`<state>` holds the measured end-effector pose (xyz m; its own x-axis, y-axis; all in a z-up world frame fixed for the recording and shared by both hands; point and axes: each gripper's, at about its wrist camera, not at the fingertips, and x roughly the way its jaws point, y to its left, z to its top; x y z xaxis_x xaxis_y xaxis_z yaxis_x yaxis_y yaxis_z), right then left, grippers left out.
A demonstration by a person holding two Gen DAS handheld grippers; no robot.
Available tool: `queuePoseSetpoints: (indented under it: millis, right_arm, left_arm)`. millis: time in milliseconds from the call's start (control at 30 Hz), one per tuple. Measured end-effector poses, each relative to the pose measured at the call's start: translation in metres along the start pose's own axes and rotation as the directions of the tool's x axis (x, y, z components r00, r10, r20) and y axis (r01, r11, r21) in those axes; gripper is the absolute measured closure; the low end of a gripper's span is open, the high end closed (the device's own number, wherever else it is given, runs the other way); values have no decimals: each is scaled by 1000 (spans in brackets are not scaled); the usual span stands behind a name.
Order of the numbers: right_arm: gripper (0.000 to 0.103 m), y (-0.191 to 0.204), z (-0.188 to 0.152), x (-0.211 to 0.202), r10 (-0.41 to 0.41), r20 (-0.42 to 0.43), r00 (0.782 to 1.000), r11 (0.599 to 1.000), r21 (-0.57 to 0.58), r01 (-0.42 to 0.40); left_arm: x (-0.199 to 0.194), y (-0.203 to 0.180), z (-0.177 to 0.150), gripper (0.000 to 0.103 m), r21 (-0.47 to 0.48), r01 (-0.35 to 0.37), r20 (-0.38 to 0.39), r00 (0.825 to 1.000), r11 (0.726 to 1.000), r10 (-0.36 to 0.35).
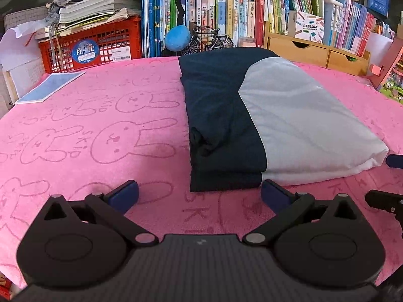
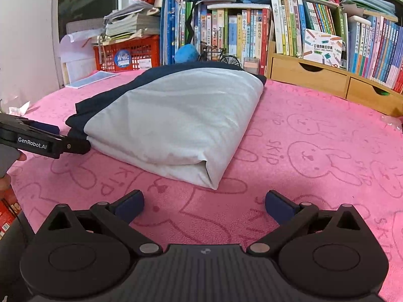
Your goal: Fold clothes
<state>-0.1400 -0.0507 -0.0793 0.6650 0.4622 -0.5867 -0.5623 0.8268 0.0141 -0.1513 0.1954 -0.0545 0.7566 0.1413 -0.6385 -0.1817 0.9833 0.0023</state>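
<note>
Now folded garment [image 1: 252, 115] lies between spread left gripper [image 1: 200, 196] and right gripper [image 2: 204, 205]

Both grippers spread wide, holding nothing

The left gripper [image 1: 200, 192] sat low with its jaws far apart; the right gripper [image 2: 204, 202] matched it, its blue pads [image 2: 132, 205] empty (a hand [image 2: 5, 173] showed at the right wrist view's left edge).
</note>
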Motion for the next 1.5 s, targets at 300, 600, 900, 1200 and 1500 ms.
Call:
queuePoseSetpoints:
  millis: [300, 600, 900, 1200, 1500]
  right_arm:
    - [0, 1, 9, 0, -15, -24, 1000, 1000, -6, 15]
    - [0, 32, 18, -3, -34, 59, 998, 982, -181, 44]
    - [0, 118, 31, 28, -46, 115, 992, 797, -595, 106]
    - [35, 162, 50, 64, 17, 67, 998, 671, -741, 38]
    - [75, 142, 62, 57, 7, 129, 992, 787, -613, 74]
  left_arm:
    - [-5, 11, 3, 0, 22, 58, -31, 998, 998, -58]
    - [-13, 12, 6, 0, 86, 26, -7, 1000, 996, -25]
    - [-10, 60, 45, 0, -169, 270, -15, 961, 948, -276]
    - [-3, 82, 54, 0, -232, 357, -27, 928, 905, -373]
    - [33, 108, 60, 0, -412, 455, -56, 852, 790, -520]
